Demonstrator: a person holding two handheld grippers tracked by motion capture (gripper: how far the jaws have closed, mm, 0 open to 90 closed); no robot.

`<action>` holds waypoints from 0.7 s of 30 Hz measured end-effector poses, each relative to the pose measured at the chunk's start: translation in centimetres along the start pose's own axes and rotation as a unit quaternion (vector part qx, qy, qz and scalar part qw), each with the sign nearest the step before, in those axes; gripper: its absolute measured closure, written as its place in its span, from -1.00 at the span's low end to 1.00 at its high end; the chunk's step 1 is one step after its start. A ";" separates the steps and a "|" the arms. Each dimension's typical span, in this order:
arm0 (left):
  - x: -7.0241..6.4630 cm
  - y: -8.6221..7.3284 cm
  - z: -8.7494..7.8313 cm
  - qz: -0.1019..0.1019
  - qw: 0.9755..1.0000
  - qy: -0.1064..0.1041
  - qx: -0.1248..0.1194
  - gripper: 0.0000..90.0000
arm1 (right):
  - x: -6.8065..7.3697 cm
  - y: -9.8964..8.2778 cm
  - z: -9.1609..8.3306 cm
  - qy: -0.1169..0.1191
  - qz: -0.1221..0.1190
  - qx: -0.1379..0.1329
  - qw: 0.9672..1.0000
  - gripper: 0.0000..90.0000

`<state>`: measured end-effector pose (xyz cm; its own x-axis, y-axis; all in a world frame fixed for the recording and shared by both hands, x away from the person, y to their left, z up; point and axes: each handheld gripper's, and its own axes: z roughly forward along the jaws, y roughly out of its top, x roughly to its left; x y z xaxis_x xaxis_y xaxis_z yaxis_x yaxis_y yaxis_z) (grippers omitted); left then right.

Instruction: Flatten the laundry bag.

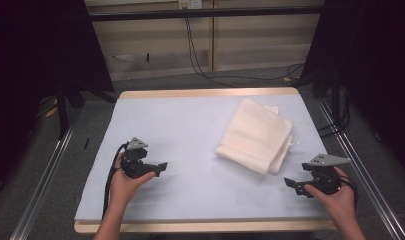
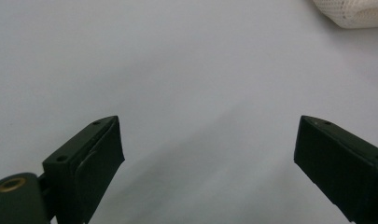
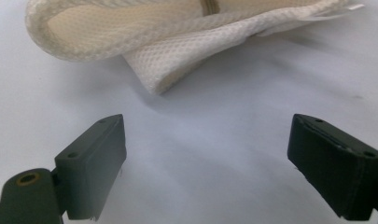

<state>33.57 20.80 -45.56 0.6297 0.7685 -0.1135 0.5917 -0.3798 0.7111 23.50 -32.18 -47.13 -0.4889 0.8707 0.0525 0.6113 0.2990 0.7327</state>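
A folded cream-white cloth lies right of centre on the pale blue table mat. My left gripper rests near the front left of the mat, held by a hand, jaws pointing right toward the cloth. In the left gripper view its jaws stand wide apart with nothing between them, and a corner of the cloth shows at the top right. My right gripper sits at the front right, pointing left, just in front of the cloth. Its jaws are wide apart and empty, with the cloth's folded edge close ahead.
The mat lies on a wooden table with its front edge near the person. Metal rails run along both sides. Black cables hang behind the table. Bare mat spreads between the two grippers.
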 end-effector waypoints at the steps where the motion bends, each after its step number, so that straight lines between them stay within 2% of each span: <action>1: -0.1 0.0 0.0 0.003 1.000 0.001 0.004 -0.83 | 0.1 0.1 0.1 0.004 0.000 0.002 1.000 -0.76; 13: -1.1 0.4 0.3 0.009 1.000 -0.015 0.001 -0.83 | 1.1 0.6 0.9 0.009 -0.006 0.004 1.000 -0.73; 21: -2.0 0.7 0.8 0.013 0.999 -0.030 0.001 -0.83 | 2.0 1.4 1.6 0.019 -0.017 -0.007 1.000 -0.57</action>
<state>33.13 18.62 -45.38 0.6737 0.7263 -0.1365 0.5754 -0.3996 0.7136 24.40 -29.38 -47.04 -0.5335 0.8441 0.0534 0.5853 0.3229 0.7438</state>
